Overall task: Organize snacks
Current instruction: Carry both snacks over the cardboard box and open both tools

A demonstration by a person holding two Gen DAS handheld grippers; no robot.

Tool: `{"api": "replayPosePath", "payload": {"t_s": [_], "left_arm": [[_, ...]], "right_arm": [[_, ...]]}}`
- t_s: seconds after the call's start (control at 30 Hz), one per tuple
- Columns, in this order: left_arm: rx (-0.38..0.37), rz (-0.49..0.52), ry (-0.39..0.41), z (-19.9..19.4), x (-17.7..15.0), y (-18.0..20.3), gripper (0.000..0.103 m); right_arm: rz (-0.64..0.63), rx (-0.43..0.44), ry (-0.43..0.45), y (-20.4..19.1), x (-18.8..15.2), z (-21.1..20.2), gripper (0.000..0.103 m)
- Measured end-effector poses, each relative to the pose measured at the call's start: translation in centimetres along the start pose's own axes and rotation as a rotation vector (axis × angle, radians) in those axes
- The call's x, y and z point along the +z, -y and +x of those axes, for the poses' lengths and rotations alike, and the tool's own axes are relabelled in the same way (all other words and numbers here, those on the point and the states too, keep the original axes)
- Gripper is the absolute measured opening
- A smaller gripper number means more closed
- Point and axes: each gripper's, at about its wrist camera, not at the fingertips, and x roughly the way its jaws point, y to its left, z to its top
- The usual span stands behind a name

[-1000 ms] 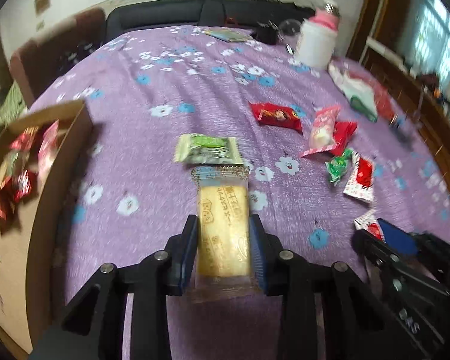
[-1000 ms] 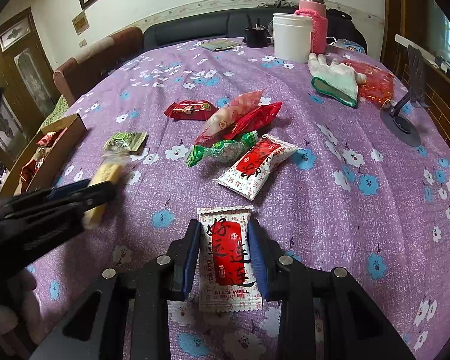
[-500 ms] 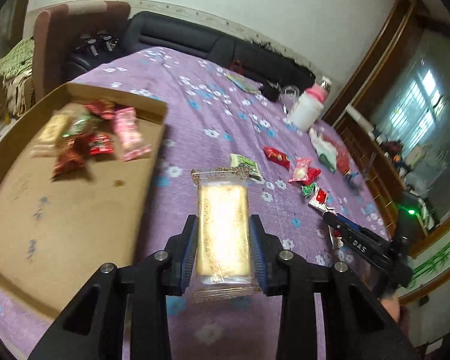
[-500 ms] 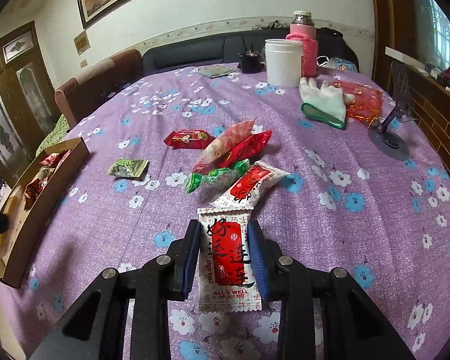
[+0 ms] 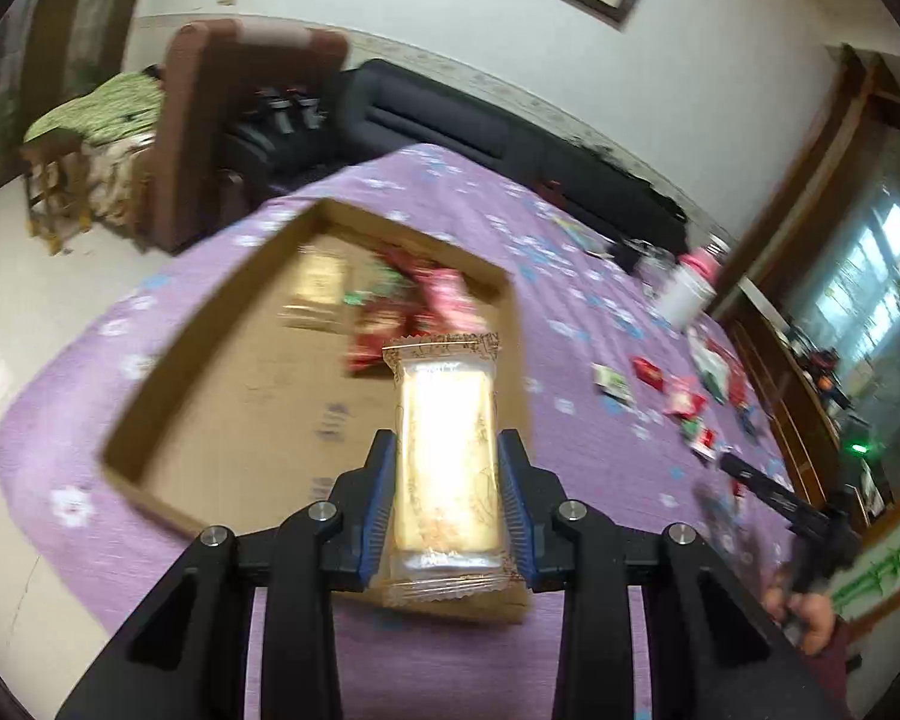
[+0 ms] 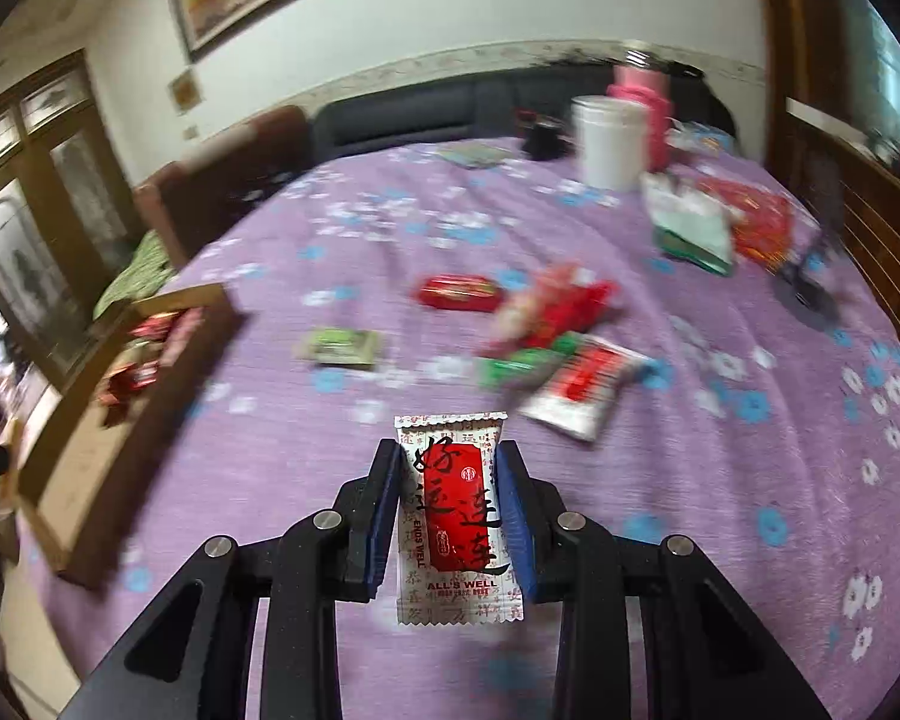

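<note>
Both clamped: left gripper (image 5: pixel 447 480) on yellow cake packet (image 5: pixel 446 468), right gripper (image 6: pixel 450 501) on red-white packet (image 6: pixel 455 516)

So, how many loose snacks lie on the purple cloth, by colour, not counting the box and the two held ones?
Red packets: 2
Green packets: 2
Pink packet: 1
White and red packet: 1
Total: 6; blur makes the middle pile less certain.

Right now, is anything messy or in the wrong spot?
Yes. Several snacks lie loose on the purple cloth, outside the cardboard box. A glove sits among them. Nothing looks spilled or torn.
</note>
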Motion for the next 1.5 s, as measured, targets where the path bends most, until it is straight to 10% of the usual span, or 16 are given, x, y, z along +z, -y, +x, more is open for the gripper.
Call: {"api": "replayPosePath", "payload": {"t_s": [0.83, 1.07, 1.2, 1.5], "left_arm": [[0.185, 0.013, -0.144, 8.4, 4.8, -6.4, 0.033], [0.118, -0.011, -0.114, 7.5, 5.4, -6.9, 0.036], [0.121, 0.000, -0.072, 5.8, 5.6, -6.8, 0.064], [0.091, -0.076, 0.021, 0.5, 4.9, -6.5, 0.076]], "right_arm": [[-0.422, 0.288, -0.213, -28.4, 0.6, 8.3, 0.035], [-0.431, 0.271, -0.265, -30.3, -0.5, 11.4, 0.036], [-0.429, 0.272, -0.266, -30.7, -0.7, 11.7, 0.037], [-0.405, 0.293, -0.163, -29.6, 0.2, 7.9, 0.053]]}}
